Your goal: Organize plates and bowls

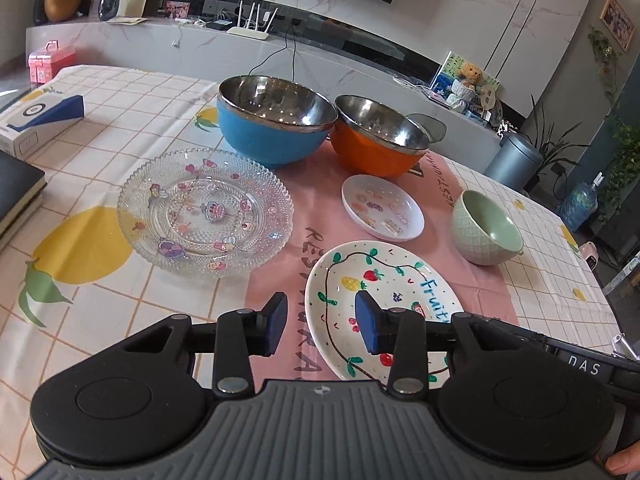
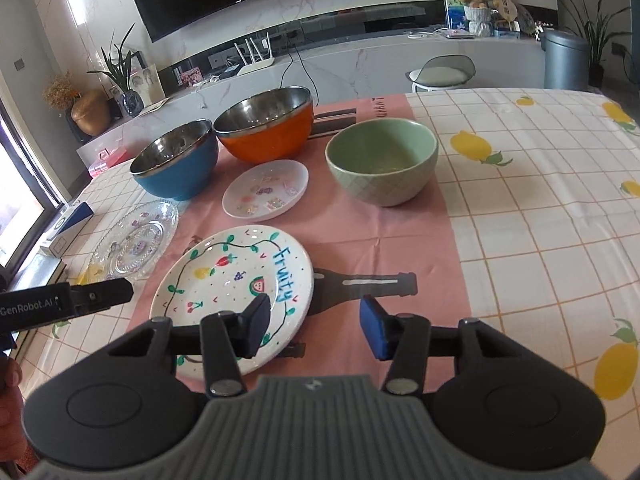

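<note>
Left gripper [image 1: 321, 322]: hovering low over the near edge of the worktop [image 2: 540, 208], jaws spread, holding nothing, its right pad sitting above the white hand-painted ceramic plate [image 1: 384, 280].
Right gripper [image 2: 316, 326]: hovering beside it, jaws spread wide and empty, left pad over the same plate's near rim.
Writing: the plate is reading "Fruity" in blue; the left gripper's side is showing "GenRobot.AI" in the right wrist view.
Task things: the plate is lying near the front edge on the pink cloth runner [image 2: 380, 232]; behind it are sitting a small white sticker-patterned dish [image 2: 266, 194], a pale green ceramic bowl [image 2: 382, 160], a blue steel-lined bowl [image 2: 176, 164] and an orange steel-lined bowl [image 2: 266, 128], these two touching.
Left side: a clear beaded glass plate [image 1: 204, 208] is resting on the lemon-print tablecloth.
</note>
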Demonstrator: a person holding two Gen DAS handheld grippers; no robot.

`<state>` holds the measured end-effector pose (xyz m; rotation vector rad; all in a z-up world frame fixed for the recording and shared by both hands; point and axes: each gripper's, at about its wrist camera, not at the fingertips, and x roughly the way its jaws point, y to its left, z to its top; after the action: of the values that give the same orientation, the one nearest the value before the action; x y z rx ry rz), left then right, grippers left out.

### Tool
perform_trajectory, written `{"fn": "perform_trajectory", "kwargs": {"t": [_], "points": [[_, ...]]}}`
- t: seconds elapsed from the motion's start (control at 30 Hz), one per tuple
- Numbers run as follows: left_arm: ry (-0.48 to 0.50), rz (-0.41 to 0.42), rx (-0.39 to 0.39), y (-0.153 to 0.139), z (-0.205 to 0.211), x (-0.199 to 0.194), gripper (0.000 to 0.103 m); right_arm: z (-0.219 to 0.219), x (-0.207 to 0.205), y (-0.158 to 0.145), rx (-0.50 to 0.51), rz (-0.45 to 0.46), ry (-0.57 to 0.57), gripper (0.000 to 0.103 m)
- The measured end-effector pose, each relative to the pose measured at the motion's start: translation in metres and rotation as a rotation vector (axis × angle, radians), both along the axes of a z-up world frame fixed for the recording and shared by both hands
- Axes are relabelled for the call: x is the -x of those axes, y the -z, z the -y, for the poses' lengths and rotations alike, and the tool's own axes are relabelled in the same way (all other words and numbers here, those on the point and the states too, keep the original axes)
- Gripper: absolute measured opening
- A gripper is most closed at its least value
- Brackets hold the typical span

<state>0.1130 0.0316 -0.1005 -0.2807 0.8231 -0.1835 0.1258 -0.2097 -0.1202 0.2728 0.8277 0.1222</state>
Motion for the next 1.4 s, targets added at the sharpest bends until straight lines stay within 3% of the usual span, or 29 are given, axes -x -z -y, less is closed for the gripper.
{"fn": "perform_trajectory", "kwargs": {"t": [0.1, 0.27, 0.4, 0.6, 0.77, 1.0, 1.4], "points": [[-0.012, -0.016, 0.026, 0.007, -0.003, -0.005, 0.046, 0.006, -0.011, 0.008, -0.054, -0.02, 0.008, 0.039], [-0.018, -0.032, 0.04, 0.016, -0.004, -0.014, 0.046, 0.012, -0.021, 0.021, -0.114, -0.039, 0.009, 0.036], [-0.007, -0.051, 0.054, 0.023, -0.001, -0.022, 0.034, 0.01, -0.029, 0.028, -0.15, -0.058, -0.002, 0.022], [0.0, -0.043, 0.048, 0.028, 0.002, -0.026, 0.021, 0.011, -0.031, 0.033, -0.193, -0.056, -0.003, 0.019], [-0.011, -0.036, 0.032, 0.028, 0.004, -0.025, 0.016, 0.013, -0.031, 0.036, -0.212, -0.06, 0.019, 0.009], [-0.015, -0.024, 0.029, 0.016, -0.002, -0.01, 0.015, 0.012, -0.024, 0.029, -0.222, -0.073, 0.026, 0.008], [-0.098, -0.048, 0.033, -0.002, -0.044, 0.053, 0.015, -0.022, 0.027, 0.009, -0.253, -0.1, -0.066, 0.007]]}}
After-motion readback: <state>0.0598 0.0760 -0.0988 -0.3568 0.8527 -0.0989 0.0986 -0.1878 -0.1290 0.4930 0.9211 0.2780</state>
